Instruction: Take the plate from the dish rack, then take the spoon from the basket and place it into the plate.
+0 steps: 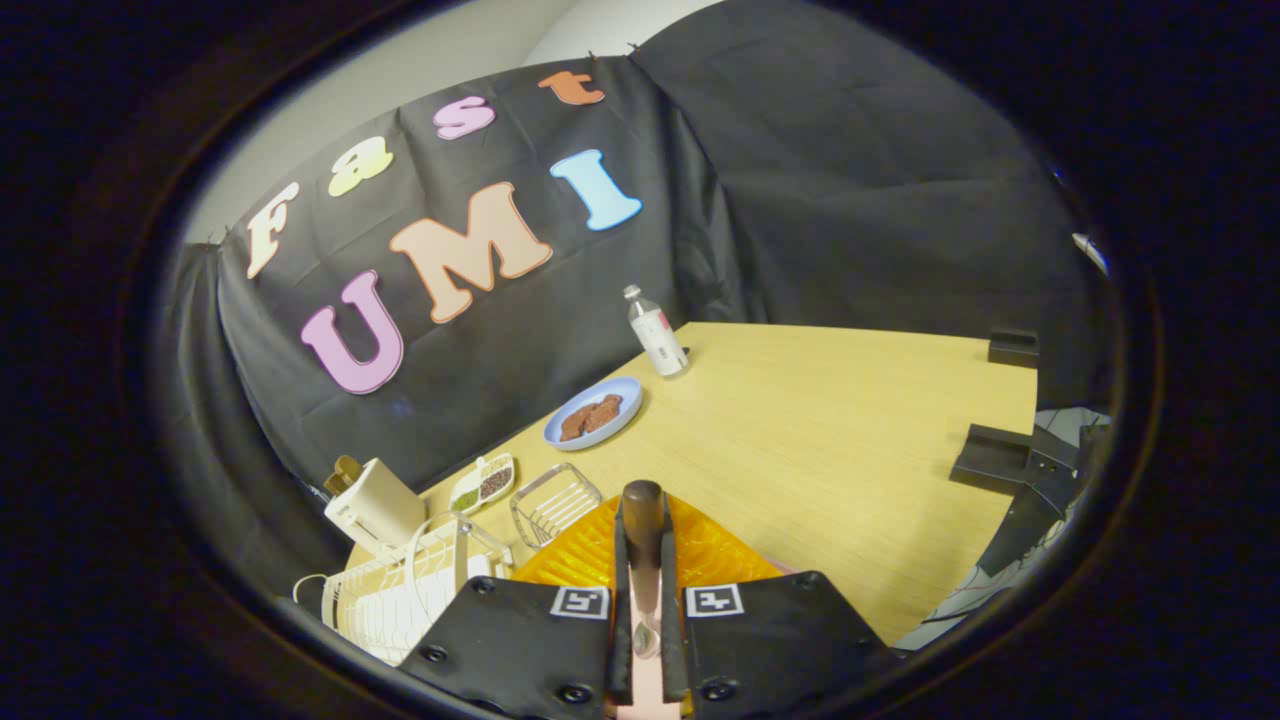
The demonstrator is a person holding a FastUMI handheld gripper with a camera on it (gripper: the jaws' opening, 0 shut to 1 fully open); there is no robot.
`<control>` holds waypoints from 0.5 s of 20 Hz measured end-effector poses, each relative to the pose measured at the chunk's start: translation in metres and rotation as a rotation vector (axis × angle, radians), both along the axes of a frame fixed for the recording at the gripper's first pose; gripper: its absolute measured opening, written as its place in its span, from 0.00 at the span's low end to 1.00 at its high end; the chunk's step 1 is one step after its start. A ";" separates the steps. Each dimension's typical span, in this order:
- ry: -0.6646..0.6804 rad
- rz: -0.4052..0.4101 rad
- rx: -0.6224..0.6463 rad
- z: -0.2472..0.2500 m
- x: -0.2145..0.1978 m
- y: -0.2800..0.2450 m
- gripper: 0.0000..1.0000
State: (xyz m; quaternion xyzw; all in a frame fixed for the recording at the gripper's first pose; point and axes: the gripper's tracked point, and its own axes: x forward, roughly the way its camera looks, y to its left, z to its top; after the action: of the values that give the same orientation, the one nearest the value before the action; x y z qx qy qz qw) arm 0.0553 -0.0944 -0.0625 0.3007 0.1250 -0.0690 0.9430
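Observation:
My gripper (643,575) is shut on the spoon (642,512); both black fingers (620,580) press on its stem. The spoon's dark brown handle sticks out ahead of the fingertips, and its metal bowl lies back between the fingers. Right under and just ahead of the fingers lies the ribbed orange plate (585,560) on the wooden table (830,450). The small wire basket (553,503) stands just beyond the plate's left side. The white wire dish rack (395,590) is to the left of the fingers.
A cream holder (375,505) stands behind the rack, with a small white dish of seeds (483,483) beside it. Farther off are a blue plate with brown food (594,413) and a small bottle (656,332). Black brackets (995,455) sit on the table's right edge.

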 end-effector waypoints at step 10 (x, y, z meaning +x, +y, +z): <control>0.068 -0.006 -0.032 -0.029 0.013 -0.024 0.19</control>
State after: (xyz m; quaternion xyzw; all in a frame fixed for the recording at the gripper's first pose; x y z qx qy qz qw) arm 0.0688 -0.1184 -0.0919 0.2834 0.1551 -0.0841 0.9426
